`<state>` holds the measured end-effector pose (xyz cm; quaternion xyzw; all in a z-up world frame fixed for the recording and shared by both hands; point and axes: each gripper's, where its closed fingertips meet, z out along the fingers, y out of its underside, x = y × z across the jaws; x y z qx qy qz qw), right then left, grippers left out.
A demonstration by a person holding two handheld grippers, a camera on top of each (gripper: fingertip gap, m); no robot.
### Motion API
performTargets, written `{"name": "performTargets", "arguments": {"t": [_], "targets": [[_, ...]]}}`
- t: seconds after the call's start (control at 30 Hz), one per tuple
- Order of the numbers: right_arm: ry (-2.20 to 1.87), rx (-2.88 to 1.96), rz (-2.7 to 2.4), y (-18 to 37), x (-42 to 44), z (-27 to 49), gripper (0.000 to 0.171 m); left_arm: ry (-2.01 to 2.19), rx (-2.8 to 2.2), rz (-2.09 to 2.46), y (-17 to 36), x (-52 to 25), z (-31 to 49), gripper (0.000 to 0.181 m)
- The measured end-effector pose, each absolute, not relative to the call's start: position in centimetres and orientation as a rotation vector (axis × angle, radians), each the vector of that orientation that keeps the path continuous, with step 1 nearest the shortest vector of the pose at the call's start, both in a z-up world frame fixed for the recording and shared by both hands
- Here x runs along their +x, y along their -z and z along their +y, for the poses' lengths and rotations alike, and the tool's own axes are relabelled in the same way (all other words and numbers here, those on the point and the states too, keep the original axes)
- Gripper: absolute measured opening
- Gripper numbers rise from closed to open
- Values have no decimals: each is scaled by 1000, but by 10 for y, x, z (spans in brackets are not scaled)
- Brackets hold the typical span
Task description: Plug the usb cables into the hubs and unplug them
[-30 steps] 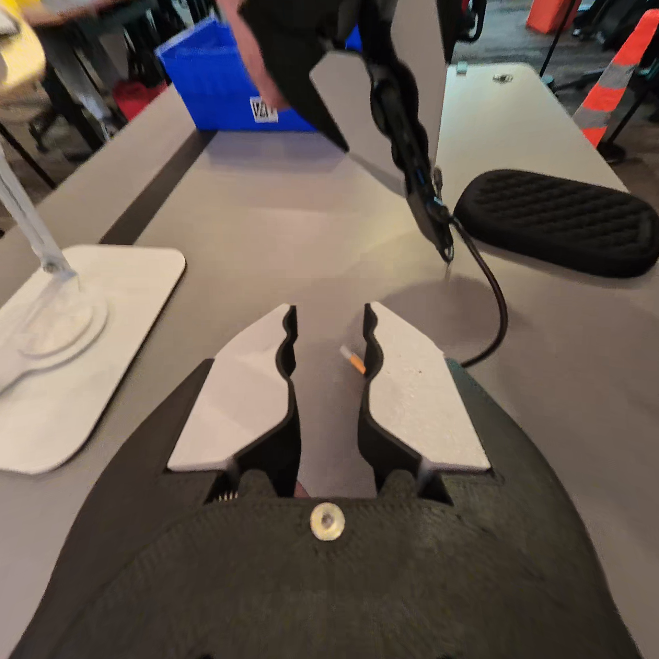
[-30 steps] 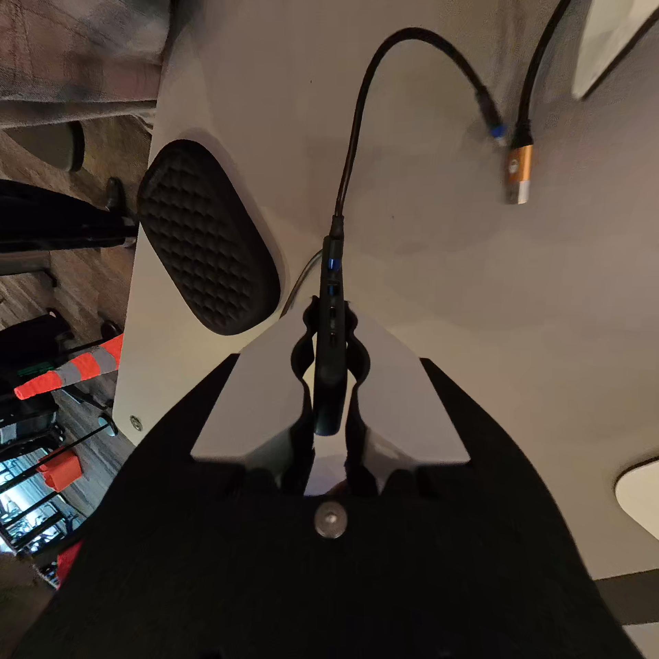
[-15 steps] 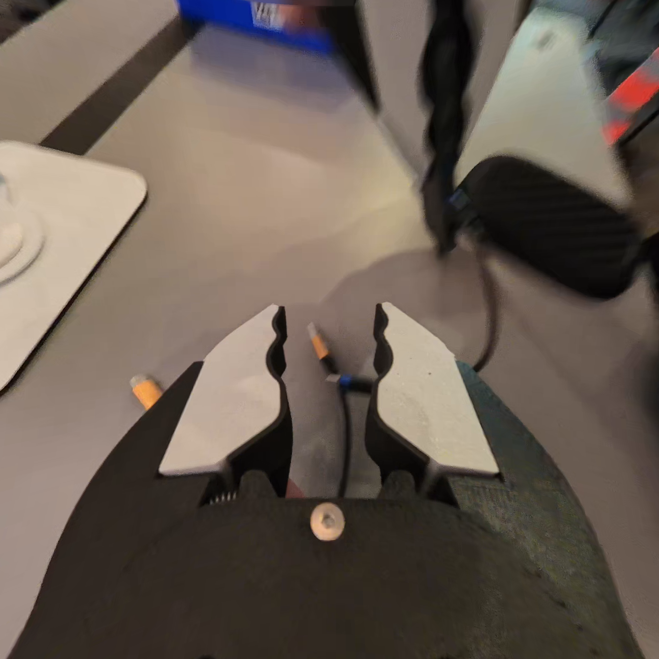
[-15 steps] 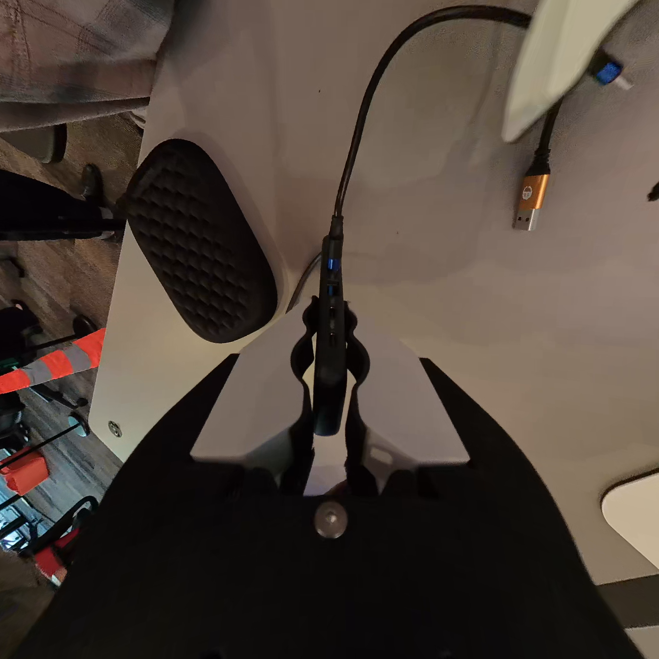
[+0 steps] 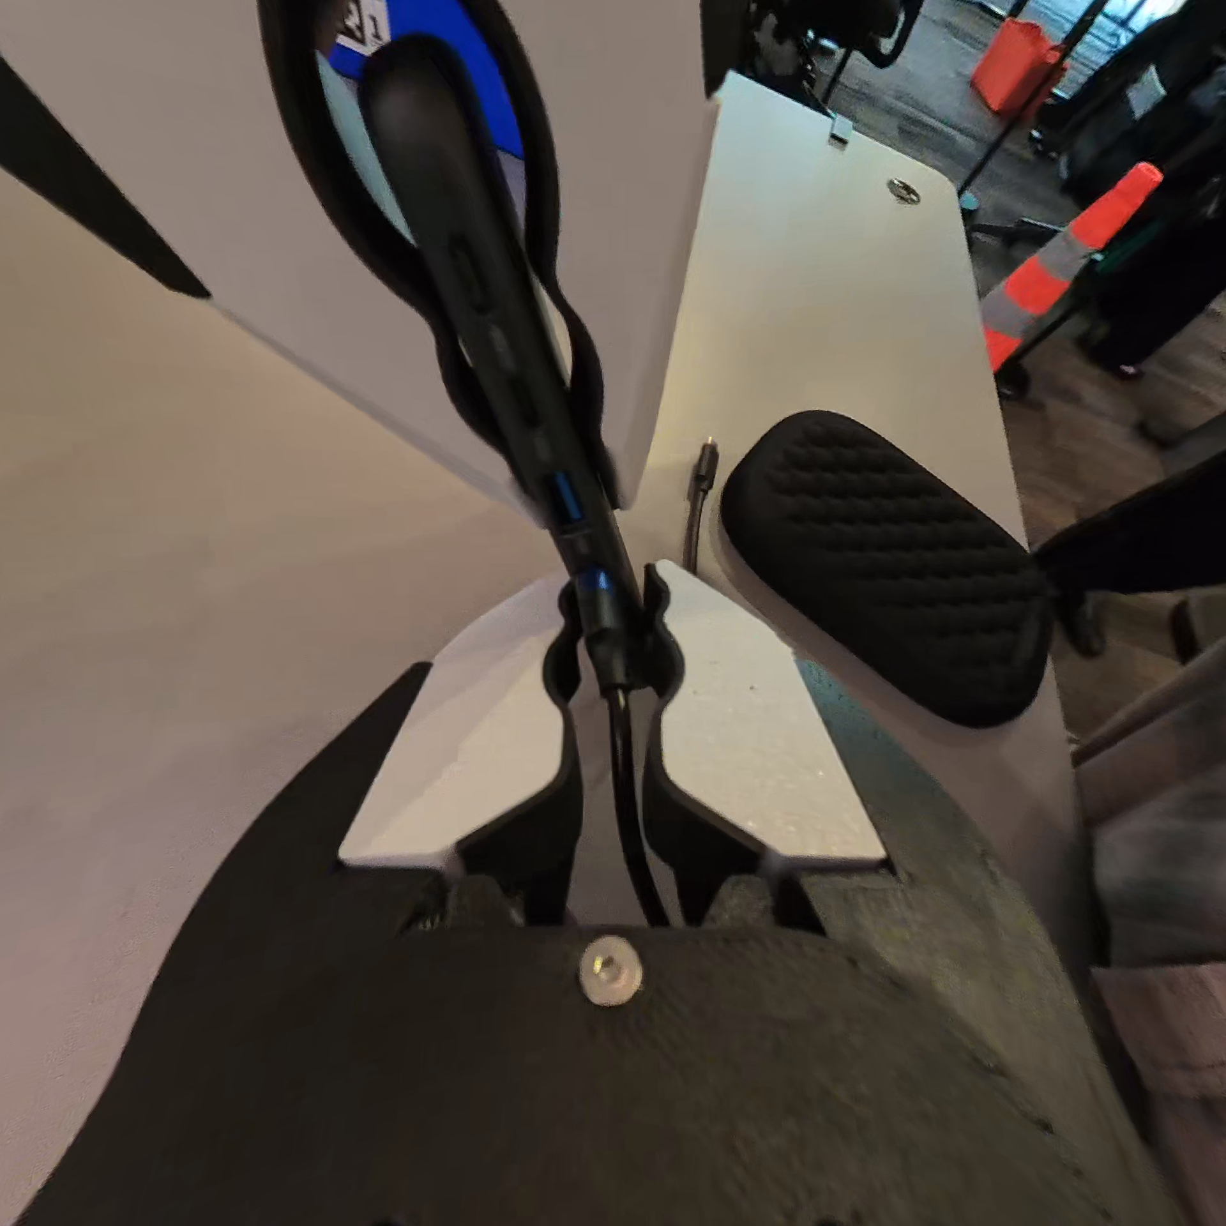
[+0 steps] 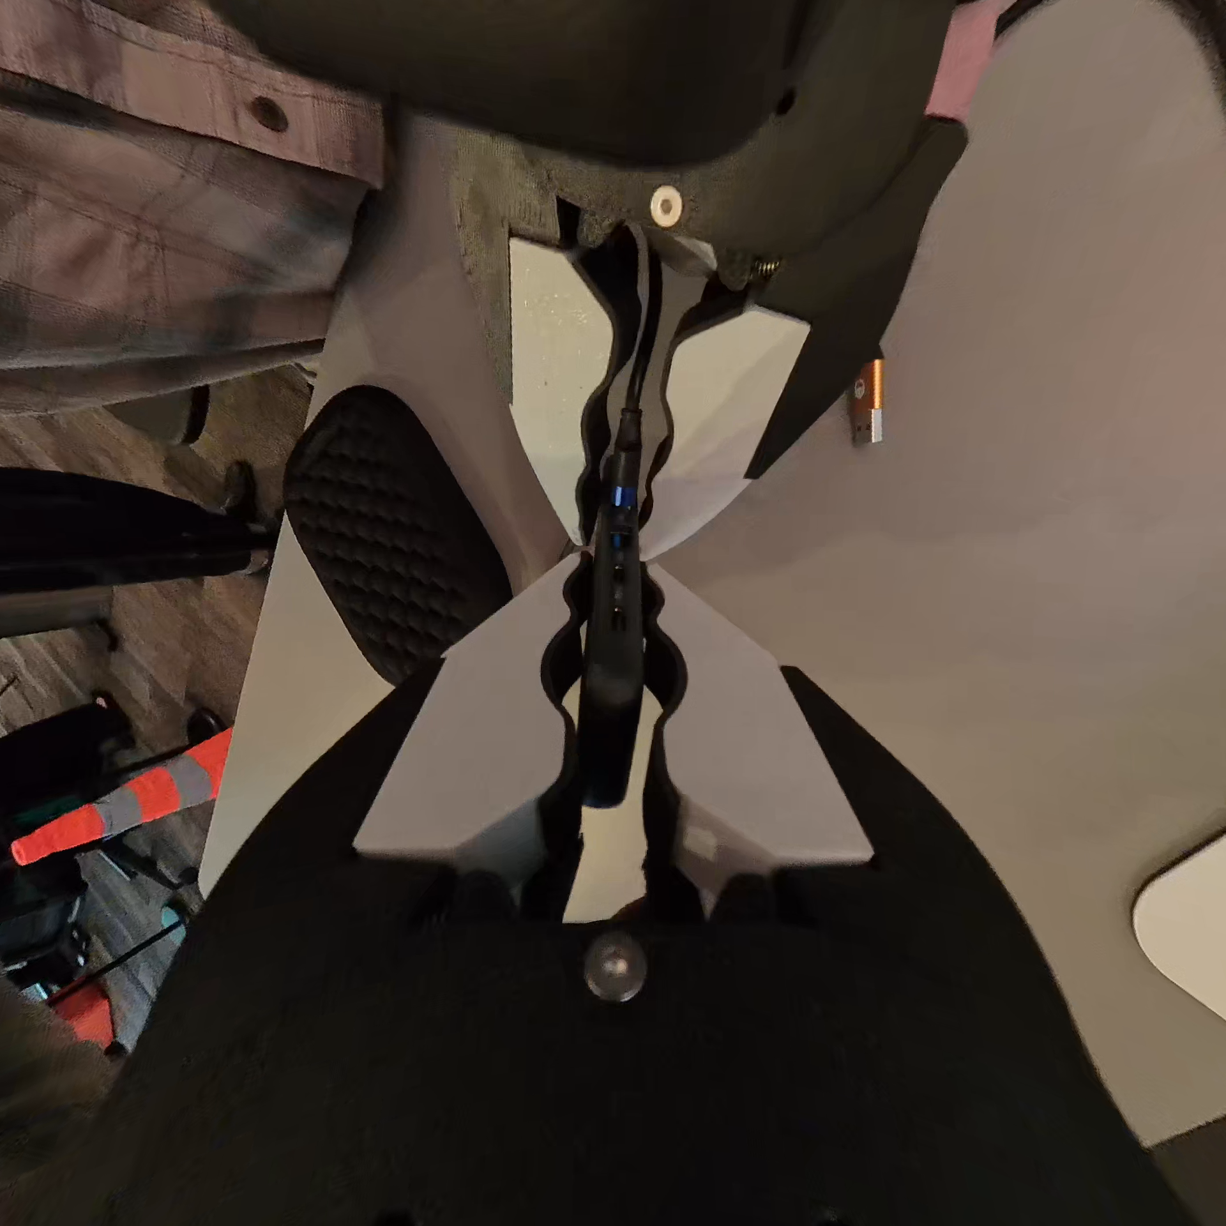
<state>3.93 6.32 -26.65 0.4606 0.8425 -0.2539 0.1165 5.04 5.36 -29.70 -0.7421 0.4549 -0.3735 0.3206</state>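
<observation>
A black usb hub [image 6: 607, 670] is clamped edge-on in my right gripper [image 6: 613, 577], raised above the grey table [image 6: 995, 597]. The hub [image 5: 464, 265] has a blue port facing the left wrist view. My left gripper [image 5: 610, 597] meets it tip to tip and is shut on the black cable end with a blue ring [image 5: 600, 590] at the hub's tip. The cable [image 5: 627, 796] runs back between the left fingers. The left gripper [image 6: 617, 524] comes in from the top of the right wrist view. An orange usb plug [image 6: 869, 405] lies on the table, partly behind it.
A black padded wrist rest [image 5: 882, 564] lies on the white table to the right, with a small black cable plug [image 5: 706, 464] beside it. A white base plate [image 6: 1187, 929] sits at the table edge. A person's plaid sleeve [image 6: 133, 232] and an orange cone [image 5: 1061, 259] are nearby. Less than 4 cm separates the two grippers' tips. From either gripper's tips it is about 25 cm to the white base plate [image 6: 1187, 929].
My left gripper was open over loose plugs on the table. It has moved to the hub's tip and shut on the blue-ringed cable end. The right gripper still holds the hub.
</observation>
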Motion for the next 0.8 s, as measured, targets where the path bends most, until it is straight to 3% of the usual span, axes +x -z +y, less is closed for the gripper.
{"name": "performTargets", "arguments": {"t": [0.07,0.17,0.23,0.33,0.43,0.53,0.6,0.8], "targets": [[746,1364,2492,266,33,63,15,967,-1953,1173,299,50,56,15],[724,1546,2620,257,9,81,71,1081,-1962,1046,290,45,64,13],[649,1751,2773,240,-2,102,88,1185,-1947,937,277,41,70,13],[569,2079,2900,214,4,116,82,1356,-1907,774,255,30,79,13],[1145,2556,2504,195,12,109,55,1487,-1854,631,236,18,86,13],[1521,2794,2164,203,25,98,43,1591,-1817,522,223,10,89,13],[1781,2827,1814,214,26,89,55,1616,-1779,518,217,9,87,12],[2278,2551,1474,225,6,70,22,1550,-1737,632,214,23,71,13]]}}
